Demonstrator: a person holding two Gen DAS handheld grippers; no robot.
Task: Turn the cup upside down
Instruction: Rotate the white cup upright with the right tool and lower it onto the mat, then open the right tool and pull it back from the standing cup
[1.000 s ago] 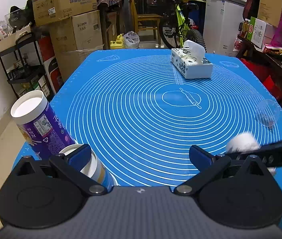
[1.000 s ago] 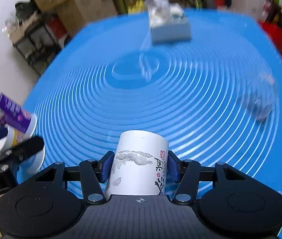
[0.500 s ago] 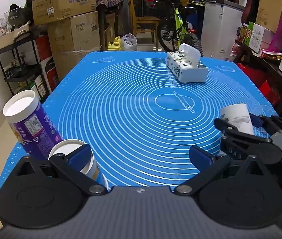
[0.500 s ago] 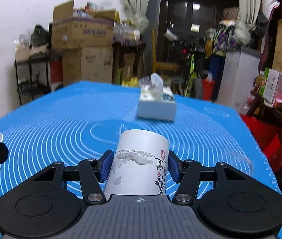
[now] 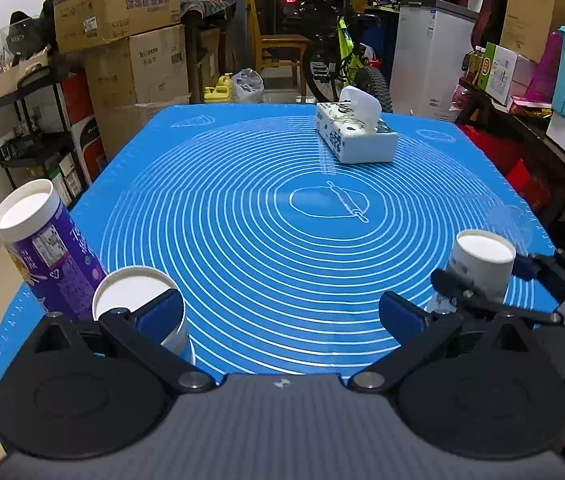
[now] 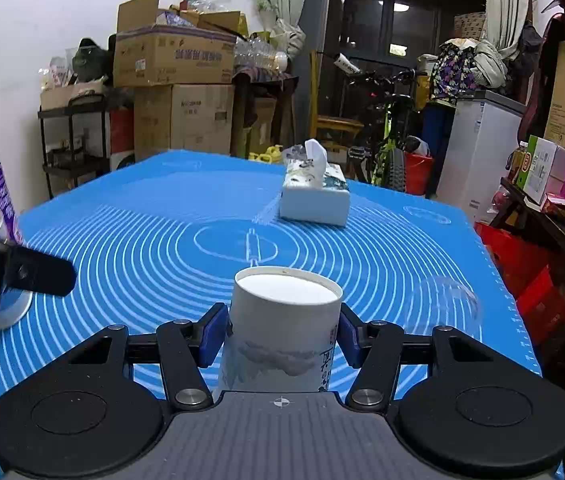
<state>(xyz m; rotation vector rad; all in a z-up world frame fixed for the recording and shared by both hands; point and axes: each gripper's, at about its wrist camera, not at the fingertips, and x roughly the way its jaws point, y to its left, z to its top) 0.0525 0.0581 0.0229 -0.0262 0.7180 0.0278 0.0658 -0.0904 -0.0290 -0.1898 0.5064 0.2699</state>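
My right gripper (image 6: 280,338) is shut on a white paper cup (image 6: 282,332) with grey ink art and red writing. The cup stands with its flat base up and its mouth down, over the blue mat (image 6: 162,240). In the left wrist view the same cup (image 5: 480,266) sits at the right, between the right gripper's fingers (image 5: 458,284). My left gripper (image 5: 280,316) is open and holds nothing, low over the mat's near edge.
A purple tube (image 5: 48,248) and a white cup (image 5: 138,304) stand at the near left by my left finger. A tissue box (image 5: 356,136) sits at the far side. A clear plastic cup (image 6: 442,300) lies at the right edge. Boxes, shelves and a bicycle surround the table.
My right gripper has turned the cup from lying forward along the fingers to base-up, and has levelled over the mat. My left gripper has stayed open and shifted slightly.
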